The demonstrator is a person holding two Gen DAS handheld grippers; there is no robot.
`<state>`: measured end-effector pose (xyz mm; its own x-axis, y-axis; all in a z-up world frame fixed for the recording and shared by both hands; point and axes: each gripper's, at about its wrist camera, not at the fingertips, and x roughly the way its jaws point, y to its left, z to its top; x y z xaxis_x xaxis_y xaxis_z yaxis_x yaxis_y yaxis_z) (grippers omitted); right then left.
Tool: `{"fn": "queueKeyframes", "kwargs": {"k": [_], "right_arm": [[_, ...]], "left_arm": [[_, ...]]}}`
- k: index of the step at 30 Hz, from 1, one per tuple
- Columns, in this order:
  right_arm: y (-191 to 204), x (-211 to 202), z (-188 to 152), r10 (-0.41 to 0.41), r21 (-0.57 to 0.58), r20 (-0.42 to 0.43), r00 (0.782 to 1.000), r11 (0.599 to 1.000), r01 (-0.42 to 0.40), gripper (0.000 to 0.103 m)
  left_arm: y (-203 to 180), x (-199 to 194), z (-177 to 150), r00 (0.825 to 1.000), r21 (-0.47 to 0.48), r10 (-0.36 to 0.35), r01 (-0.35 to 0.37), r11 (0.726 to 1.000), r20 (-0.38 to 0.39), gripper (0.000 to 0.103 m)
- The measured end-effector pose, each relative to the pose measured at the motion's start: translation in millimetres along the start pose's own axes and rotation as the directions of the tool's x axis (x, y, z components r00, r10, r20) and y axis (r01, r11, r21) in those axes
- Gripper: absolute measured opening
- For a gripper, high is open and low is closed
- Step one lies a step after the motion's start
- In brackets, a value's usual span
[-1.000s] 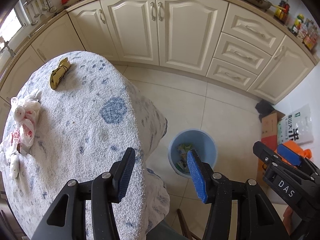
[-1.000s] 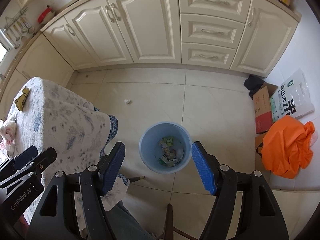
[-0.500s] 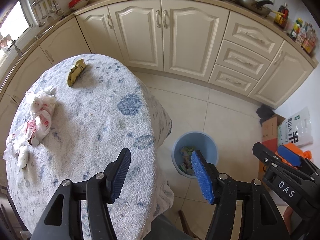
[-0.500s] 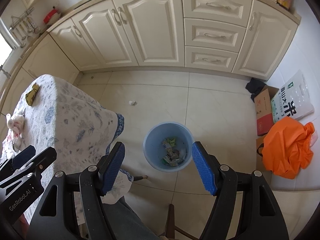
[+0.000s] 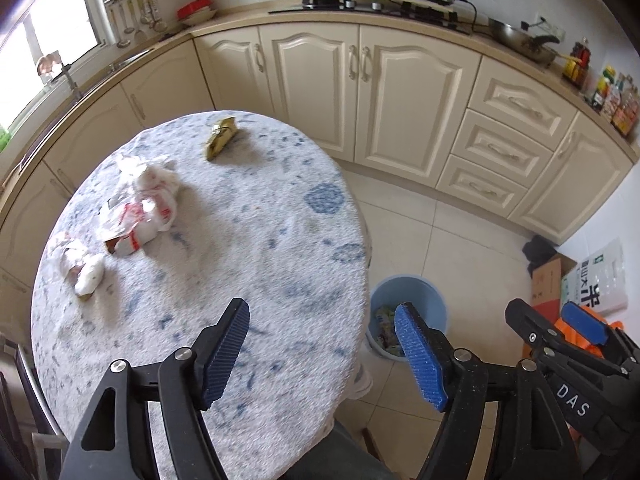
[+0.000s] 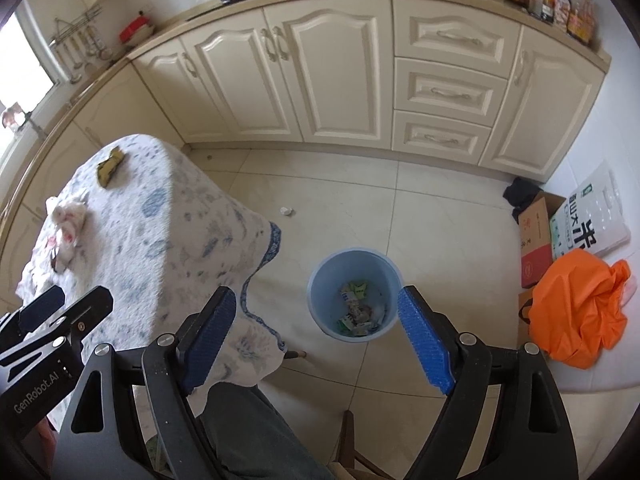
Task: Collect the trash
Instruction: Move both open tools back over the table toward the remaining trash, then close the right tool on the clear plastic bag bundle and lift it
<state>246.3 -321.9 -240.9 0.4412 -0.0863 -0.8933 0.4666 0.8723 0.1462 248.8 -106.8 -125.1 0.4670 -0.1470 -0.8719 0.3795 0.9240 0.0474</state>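
A round table point(image 5: 248, 264) with a blue-patterned white cloth holds trash: a yellow-brown wrapper point(image 5: 221, 136) at the far side, a crumpled white-and-red plastic bag point(image 5: 141, 208) at the left, and a small white wad point(image 5: 86, 274) nearer the left edge. A blue bin point(image 5: 416, 312) with wrappers inside stands on the floor right of the table; it also shows in the right wrist view point(image 6: 354, 294). My left gripper point(image 5: 320, 344) is open and empty above the table's near edge. My right gripper point(image 6: 314, 336) is open and empty above the floor by the bin.
Cream kitchen cabinets point(image 5: 360, 92) run along the back. A small white scrap point(image 6: 285, 211) lies on the tiled floor. An orange bag point(image 6: 580, 312), a cardboard box point(image 6: 536, 232) and a white printed sack point(image 6: 588, 220) sit at the right wall. A chair part point(image 6: 352, 432) shows below.
The left gripper has drawn back and turned left, so more of the table and its trash shows. The right gripper has pulled back a little. Both stay open.
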Motion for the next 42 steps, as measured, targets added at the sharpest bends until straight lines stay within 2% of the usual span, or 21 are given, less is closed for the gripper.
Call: {"fn": "queueKeyframes", "kwargs": {"k": [4,7,21,32,42], "right_arm": [[21.4,-10.5,-9.8,-0.001,-0.052,0.02,1.0,0.999,0.002,0.086],[36.6,-17.3,-17.7,0.015,-0.088,0.036,0.999,0.996,-0.012,0.097],[119.3,-46.5,-57.2,0.094,-0.251,0.062,0.994,0.965,-0.076,0.102],[197.1,-38.9,-78.4,0.146,-0.368,0.006,0.989,0.92,-0.134,0.103],[277.7,-13.5,-75.1,0.21,-0.45,-0.092,0.973,0.863,-0.229,0.103]], "left_arm": [[19.2,-19.3,-15.4,1.0,-0.032,0.013,-0.012,0.999,0.025,0.076],[33.8,-32.1,-27.6,0.999,-0.056,0.036,-0.034,0.998,0.038,0.078],[126.2,-91.1,-92.9,0.989,-0.234,0.131,-0.111,0.966,0.072,0.09],[211.7,-107.7,-129.0,0.978,-0.4,0.207,-0.179,0.899,0.027,0.091],[284.1,-84.0,-128.2,0.976,-0.49,0.218,-0.2,0.848,-0.022,0.092]]}}
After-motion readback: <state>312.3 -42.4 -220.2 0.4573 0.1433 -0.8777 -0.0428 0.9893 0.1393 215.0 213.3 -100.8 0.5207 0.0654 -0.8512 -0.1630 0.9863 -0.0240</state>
